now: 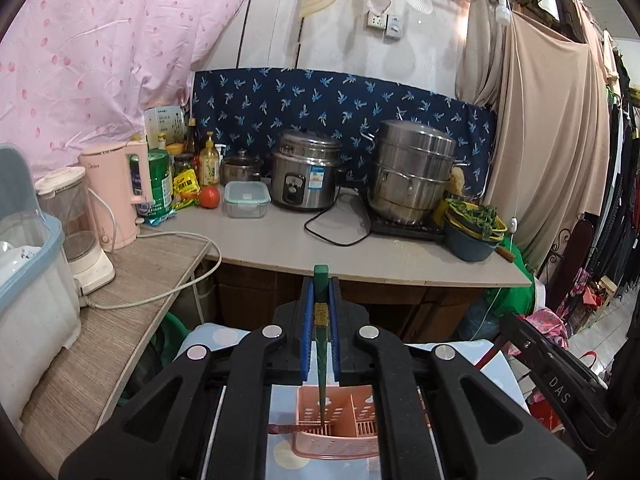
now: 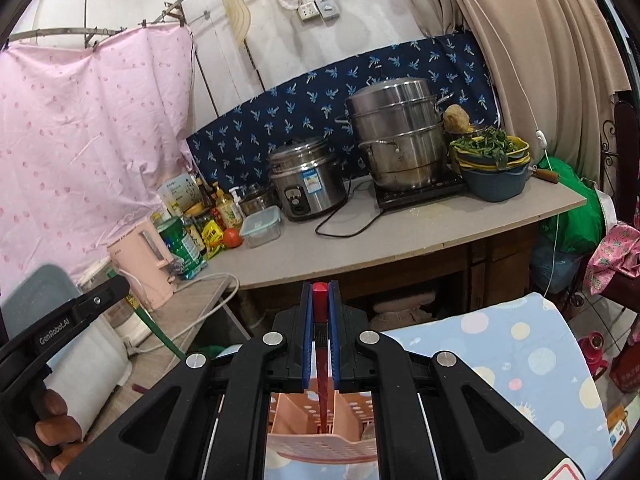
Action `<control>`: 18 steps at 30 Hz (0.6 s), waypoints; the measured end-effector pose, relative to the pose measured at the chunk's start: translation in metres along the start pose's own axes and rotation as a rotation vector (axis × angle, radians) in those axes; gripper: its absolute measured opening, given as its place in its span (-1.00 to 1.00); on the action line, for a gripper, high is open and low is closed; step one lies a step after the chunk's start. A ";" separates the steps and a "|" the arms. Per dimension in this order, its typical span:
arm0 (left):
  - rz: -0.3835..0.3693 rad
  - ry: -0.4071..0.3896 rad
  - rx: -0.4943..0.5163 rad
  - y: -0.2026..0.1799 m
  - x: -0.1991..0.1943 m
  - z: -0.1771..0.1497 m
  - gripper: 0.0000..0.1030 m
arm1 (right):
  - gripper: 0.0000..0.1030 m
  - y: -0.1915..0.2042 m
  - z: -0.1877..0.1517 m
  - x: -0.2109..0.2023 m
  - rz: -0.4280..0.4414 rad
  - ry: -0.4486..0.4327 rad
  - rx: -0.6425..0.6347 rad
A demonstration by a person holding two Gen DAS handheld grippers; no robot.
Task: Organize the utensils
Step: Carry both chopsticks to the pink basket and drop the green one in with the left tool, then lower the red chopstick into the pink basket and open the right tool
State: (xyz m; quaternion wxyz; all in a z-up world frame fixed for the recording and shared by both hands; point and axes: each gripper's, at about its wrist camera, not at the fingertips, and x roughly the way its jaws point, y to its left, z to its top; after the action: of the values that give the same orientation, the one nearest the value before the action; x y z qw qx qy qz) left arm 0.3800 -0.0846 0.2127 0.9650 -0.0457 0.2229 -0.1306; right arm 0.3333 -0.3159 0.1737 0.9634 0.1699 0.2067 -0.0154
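Note:
My left gripper (image 1: 321, 300) is shut on a green chopstick (image 1: 321, 344) that points down into a pink slotted utensil holder (image 1: 336, 444) below it. A dark red chopstick (image 1: 282, 428) lies across the holder's left rim. My right gripper (image 2: 320, 304) is shut on a red chopstick (image 2: 321, 360) whose tip reaches into the same pink holder (image 2: 320, 444). The holder stands on a light blue dotted cloth (image 2: 520, 360). The left gripper's body (image 2: 68, 320) and the green chopstick (image 2: 154, 326) show at the left of the right wrist view.
A grey counter (image 1: 280, 240) holds a rice cooker (image 1: 306, 176), a steel steamer pot (image 1: 412, 176), a bowl of greens (image 1: 472, 228), a lidded box (image 1: 245, 199), a tomato, bottles and a pink kettle (image 1: 116, 196). A blender (image 1: 76, 232) and plastic bin stand left.

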 end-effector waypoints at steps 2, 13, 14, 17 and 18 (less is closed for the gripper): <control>0.002 0.007 0.002 0.000 0.002 -0.003 -0.86 | -0.86 0.000 -0.003 0.003 0.001 0.018 -0.007; 0.002 0.001 -0.031 0.007 -0.013 0.000 -0.41 | -0.71 -0.003 -0.001 -0.020 0.011 0.007 0.015; 0.002 0.001 -0.027 0.006 -0.016 0.000 -0.41 | -0.70 -0.002 -0.001 -0.025 0.013 0.005 0.015; 0.015 0.005 -0.001 0.002 -0.027 -0.002 -0.41 | -0.69 0.001 -0.004 -0.039 0.019 0.003 0.004; 0.017 0.004 0.008 0.001 -0.032 -0.004 -0.41 | -0.66 0.003 -0.006 -0.045 0.019 0.002 -0.003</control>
State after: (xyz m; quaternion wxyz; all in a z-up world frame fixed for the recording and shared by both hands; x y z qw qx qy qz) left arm 0.3504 -0.0754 0.2226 0.9657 -0.0398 0.2250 -0.1232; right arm 0.2907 -0.3130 0.1879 0.9636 0.1703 0.2060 -0.0057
